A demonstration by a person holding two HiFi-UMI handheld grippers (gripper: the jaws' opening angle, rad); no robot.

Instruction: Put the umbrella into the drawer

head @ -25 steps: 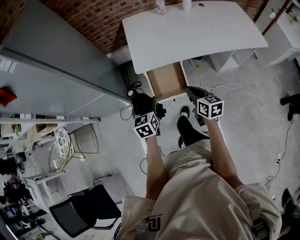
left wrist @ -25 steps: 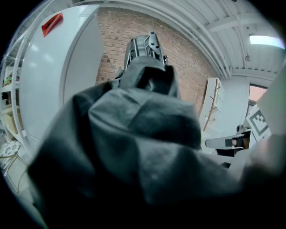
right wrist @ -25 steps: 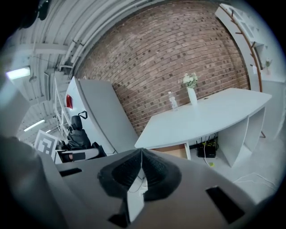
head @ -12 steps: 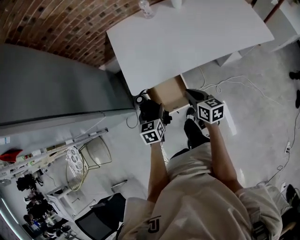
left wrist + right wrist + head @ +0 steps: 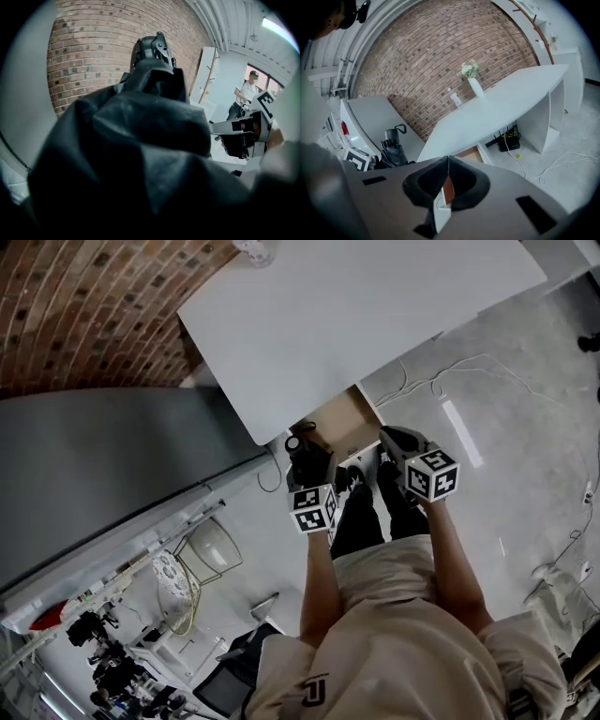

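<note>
1. One black umbrella [image 5: 308, 461], one open drawer [image 5: 343, 421], two grippers
2. The left gripper [image 5: 313, 491] is clamped on the folded umbrella, near the drawer's front and outside it; the right gripper [image 5: 448, 160] is empty, its jaws closed together
3. Umbrella cloth covers the left jaws; the desk [image 5: 356, 315] hides the drawer's back

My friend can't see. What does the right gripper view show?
The right tool, its jaws shut and empty, points at a white table by a brick wall. A brown drawer stands open under the table, and a folded black umbrella shows at the left.
</note>
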